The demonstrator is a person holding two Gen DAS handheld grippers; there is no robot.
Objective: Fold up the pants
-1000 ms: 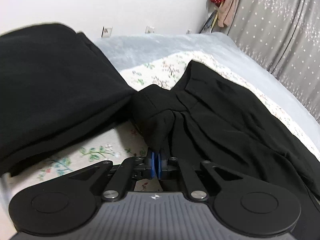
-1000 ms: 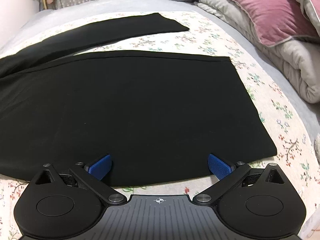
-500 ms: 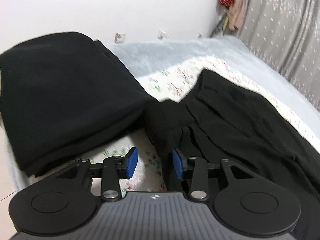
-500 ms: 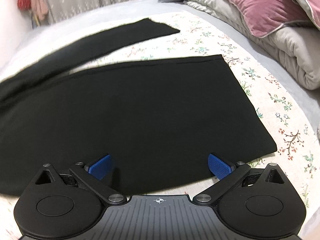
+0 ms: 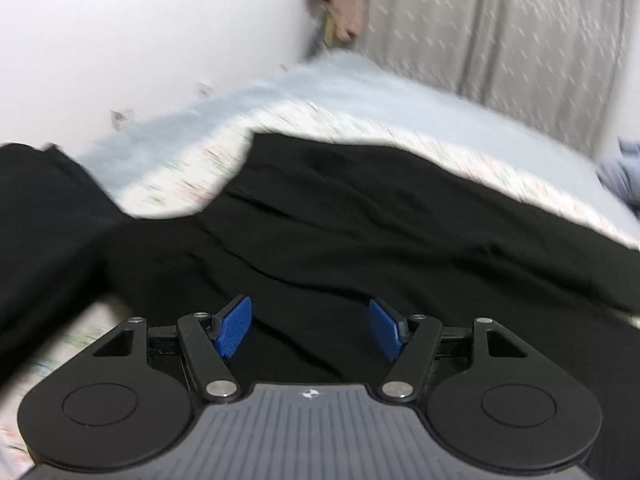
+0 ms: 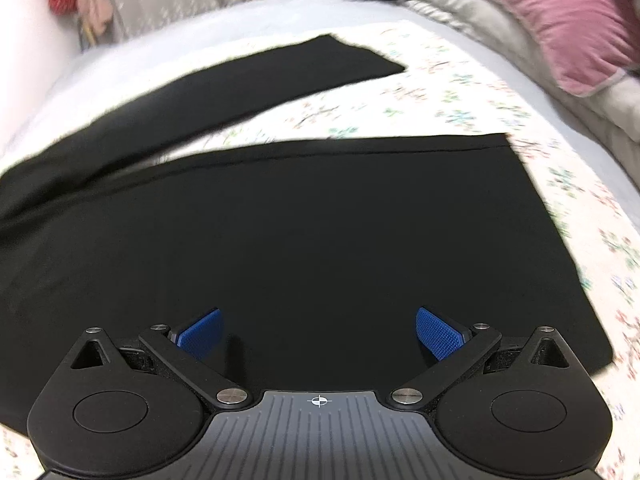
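Black pants (image 6: 300, 240) lie spread on a floral bedsheet (image 6: 460, 96). The near leg is a wide flat panel; the far leg (image 6: 256, 80) runs off at an angle behind it. In the left wrist view the wrinkled waist end of the pants (image 5: 360, 224) fills the middle. My left gripper (image 5: 310, 326) hovers over that cloth with its jaws opening and nothing pressed between the blue pads. My right gripper (image 6: 320, 334) stands open over the near leg, its pads clear of the fabric.
A second black garment (image 5: 44, 216) lies folded at the left in the left wrist view. A pink pillow (image 6: 552, 12) and grey quilt (image 6: 480, 20) sit at the far right. Behind the bed stand a white wall (image 5: 140, 40) and grey curtain (image 5: 500, 28).
My left gripper let go of the bunched waist cloth, spread its jaws, and swung right over the pants. The right gripper stayed open and shifted forward over the near leg.
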